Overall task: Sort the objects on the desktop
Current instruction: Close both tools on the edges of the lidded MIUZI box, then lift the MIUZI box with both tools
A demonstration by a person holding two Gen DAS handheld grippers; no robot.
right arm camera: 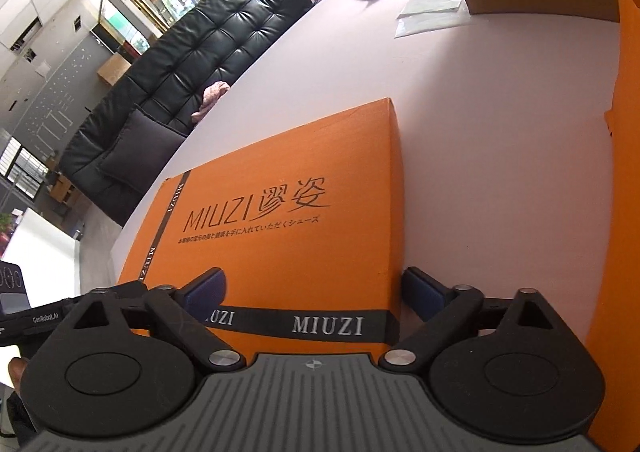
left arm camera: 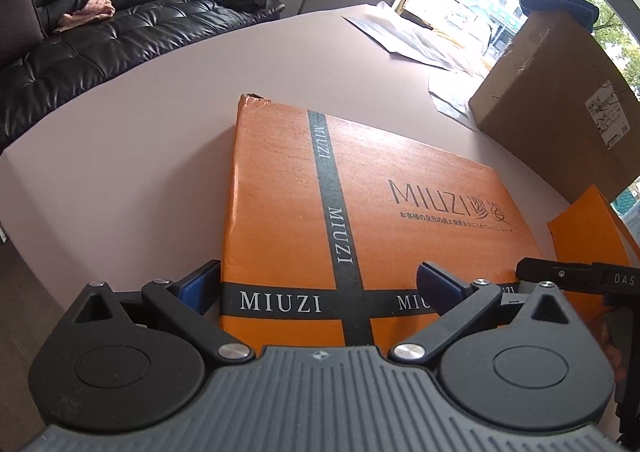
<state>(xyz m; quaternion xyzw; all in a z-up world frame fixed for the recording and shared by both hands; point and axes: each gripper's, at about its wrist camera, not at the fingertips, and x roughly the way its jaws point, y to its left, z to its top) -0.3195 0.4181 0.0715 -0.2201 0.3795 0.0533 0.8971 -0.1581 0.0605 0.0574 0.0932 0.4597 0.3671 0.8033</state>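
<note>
An orange MIUZI shoe box (left arm camera: pixel 360 220) lies flat on the pale table (left arm camera: pixel 140 100). My left gripper (left arm camera: pixel 320 284) is open wide at the box's near left corner: one blue finger (left arm camera: pixel 198 282) is beside the box's left side, the other over the lid. My right gripper (right arm camera: pixel 316 290) is open wide at the near right corner of the same box (right arm camera: pixel 288 220): one finger is over the lid, the other (right arm camera: pixel 422 292) is beside its right side. The right gripper's body shows in the left wrist view (left arm camera: pixel 576 276).
A second orange box piece (right arm camera: pixel 624 172) stands to the right, also in the left wrist view (left arm camera: pixel 588 228). A brown cardboard box (left arm camera: pixel 560 104) sits at the back right, with paper sheets (left arm camera: pixel 416 36) behind. A black leather sofa (left arm camera: pixel 100 12) runs along the table's far left edge.
</note>
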